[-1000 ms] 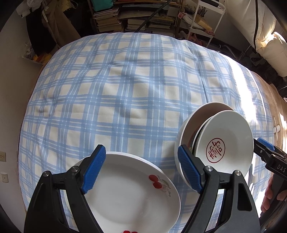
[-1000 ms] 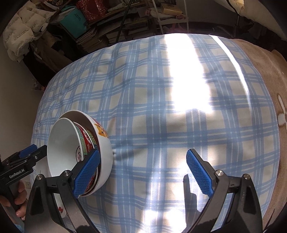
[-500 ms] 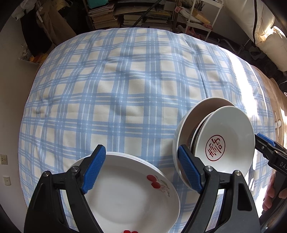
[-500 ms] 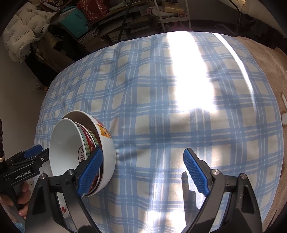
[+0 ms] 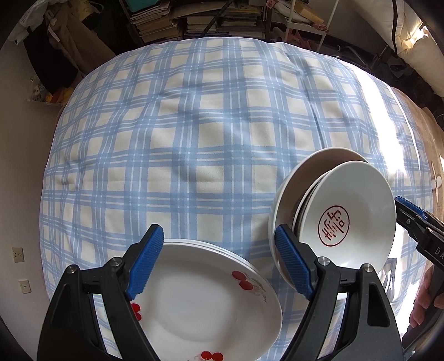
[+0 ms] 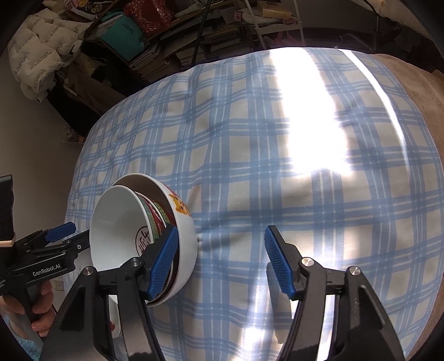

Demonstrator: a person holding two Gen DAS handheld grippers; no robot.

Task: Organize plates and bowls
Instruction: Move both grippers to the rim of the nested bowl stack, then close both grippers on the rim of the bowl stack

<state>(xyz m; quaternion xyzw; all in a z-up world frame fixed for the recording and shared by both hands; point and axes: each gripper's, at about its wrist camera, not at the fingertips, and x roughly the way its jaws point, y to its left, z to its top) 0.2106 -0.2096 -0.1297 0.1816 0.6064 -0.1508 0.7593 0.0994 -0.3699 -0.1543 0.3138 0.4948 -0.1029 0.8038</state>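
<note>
A stack of white plates with red cherry prints [image 5: 205, 300] lies on the blue plaid cloth [image 5: 194, 133], below my open left gripper [image 5: 219, 261]. Right of it stands a tilted stack of nested bowls [image 5: 333, 211]; the inner white one has a red seal mark. In the right wrist view the same bowl stack [image 6: 144, 236] leans by the left fingertip of my open, empty right gripper [image 6: 222, 261]; the outer bowl shows an orange cat print. The left gripper [image 6: 59, 232] also shows there at far left.
The plaid cloth [image 6: 277, 166] covers a soft, rounded surface with a bright sun stripe across it. Beyond its far edge are piled books and shelves [image 5: 194, 19], a white puffer jacket [image 6: 41, 50] and a brown blanket [image 6: 410, 89] at right.
Both grippers have drawn back and risen slightly, so the plates and bowls sit a little lower and nearer in view. The dishes have not moved and both grippers stay open.
</note>
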